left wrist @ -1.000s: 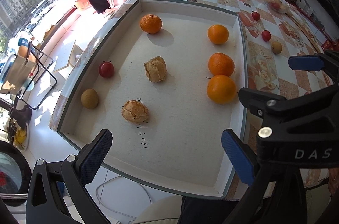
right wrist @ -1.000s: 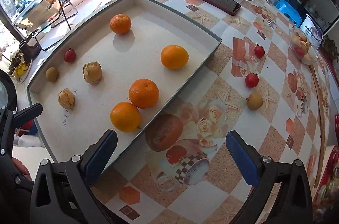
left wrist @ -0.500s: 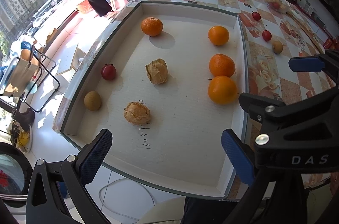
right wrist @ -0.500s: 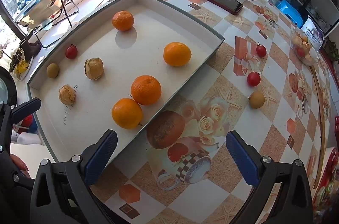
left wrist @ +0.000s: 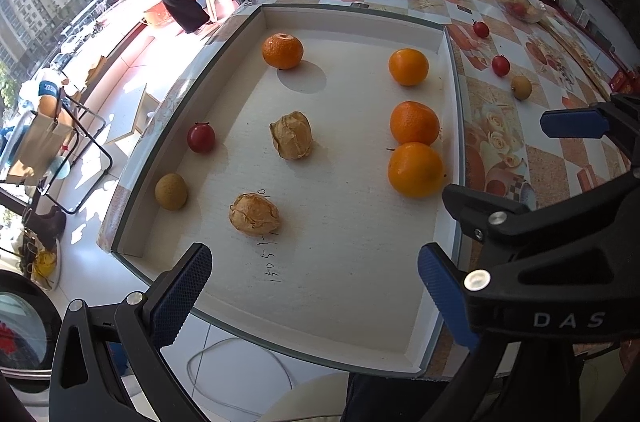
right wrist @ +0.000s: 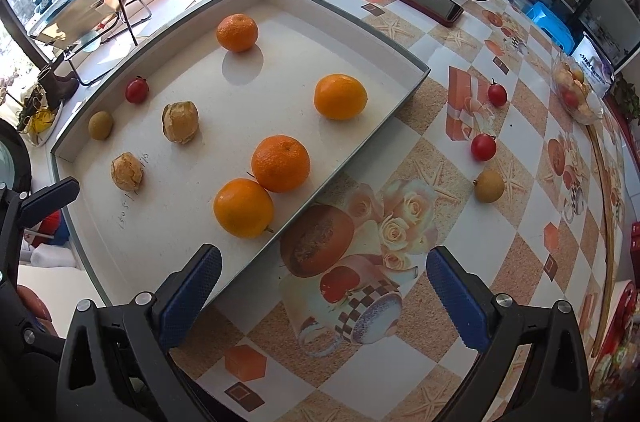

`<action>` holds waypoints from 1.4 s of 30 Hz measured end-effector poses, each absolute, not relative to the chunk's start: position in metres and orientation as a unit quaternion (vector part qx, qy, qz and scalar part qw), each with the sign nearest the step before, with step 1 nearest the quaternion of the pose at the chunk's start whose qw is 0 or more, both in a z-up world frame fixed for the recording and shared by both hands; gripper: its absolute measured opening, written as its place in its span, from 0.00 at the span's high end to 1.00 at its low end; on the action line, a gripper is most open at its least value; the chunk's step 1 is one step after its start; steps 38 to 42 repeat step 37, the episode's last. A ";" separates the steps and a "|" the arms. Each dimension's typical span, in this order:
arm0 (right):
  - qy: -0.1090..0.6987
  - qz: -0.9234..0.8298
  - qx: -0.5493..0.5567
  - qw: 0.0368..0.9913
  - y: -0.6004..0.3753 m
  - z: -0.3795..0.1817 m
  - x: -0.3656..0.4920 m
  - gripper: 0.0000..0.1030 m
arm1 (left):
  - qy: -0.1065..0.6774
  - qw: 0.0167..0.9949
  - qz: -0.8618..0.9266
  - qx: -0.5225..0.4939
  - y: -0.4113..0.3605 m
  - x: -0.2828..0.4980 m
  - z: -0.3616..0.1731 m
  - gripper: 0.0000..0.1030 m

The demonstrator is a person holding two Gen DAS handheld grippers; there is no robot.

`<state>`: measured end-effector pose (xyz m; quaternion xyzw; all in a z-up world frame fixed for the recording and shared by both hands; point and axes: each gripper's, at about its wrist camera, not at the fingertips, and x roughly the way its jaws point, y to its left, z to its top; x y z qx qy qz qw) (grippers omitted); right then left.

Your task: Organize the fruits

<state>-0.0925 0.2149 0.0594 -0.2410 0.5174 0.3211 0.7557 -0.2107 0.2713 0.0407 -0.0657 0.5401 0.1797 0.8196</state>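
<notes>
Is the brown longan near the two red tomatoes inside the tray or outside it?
Outside. The longan lies on the patterned tablecloth, beyond the tray wall.

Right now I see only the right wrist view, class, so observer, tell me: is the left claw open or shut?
Observer: The left claw is open, with nothing between its fingers.
Operator: Which fruit lies nearest in front of it?
Observer: A papery husked fruit, inside the tray, right beside some handwritten digits.
Operator: Is anything below the table on that side?
Observer: Yes, a white cable loops on the floor below the tray's near end.
</notes>
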 end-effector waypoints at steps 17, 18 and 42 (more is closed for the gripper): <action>0.516 0.322 -0.244 0.755 0.216 0.060 -0.094 0.00 | 0.537 0.822 0.178 -0.068 0.271 -0.211 0.043 0.00; 0.515 0.322 -0.245 0.756 0.217 0.061 -0.095 0.00 | 0.537 0.822 0.178 -0.068 0.271 -0.211 0.043 0.00; 0.512 0.323 -0.244 0.757 0.219 0.062 -0.099 0.00 | 0.526 0.828 0.184 -0.064 0.270 -0.214 0.045 0.00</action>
